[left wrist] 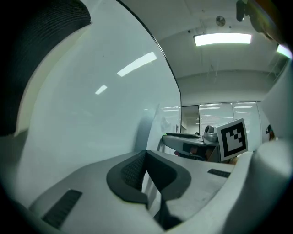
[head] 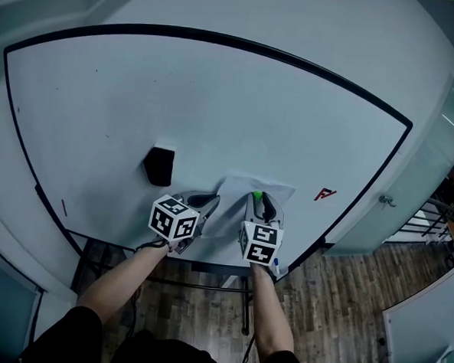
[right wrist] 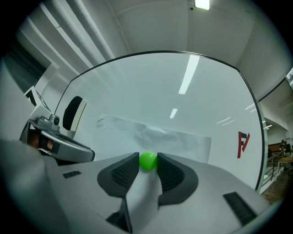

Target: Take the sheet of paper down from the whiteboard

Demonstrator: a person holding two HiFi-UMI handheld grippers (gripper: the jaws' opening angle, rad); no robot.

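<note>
A creased white sheet of paper [head: 236, 203] hangs low on the whiteboard [head: 217, 99], pinned by a round green magnet [head: 257, 195]. My right gripper [head: 259, 202] is shut on that magnet [right wrist: 147, 161], with the paper [right wrist: 151, 135] spread behind it. My left gripper [head: 210, 205] comes in from the left, and its jaws are shut on the paper's left edge [left wrist: 150, 188]. In the left gripper view the pads [left wrist: 132, 171] meet, and the right gripper [left wrist: 167, 136] shows just beyond.
A black eraser [head: 160, 166] sticks to the board left of the paper and also shows as the eraser [right wrist: 73, 113] in the right gripper view. A red mark [head: 325, 194] sits to the right. Below the board are its frame and a wooden floor [head: 342, 299]. A glass wall [head: 444, 136] stands at the right.
</note>
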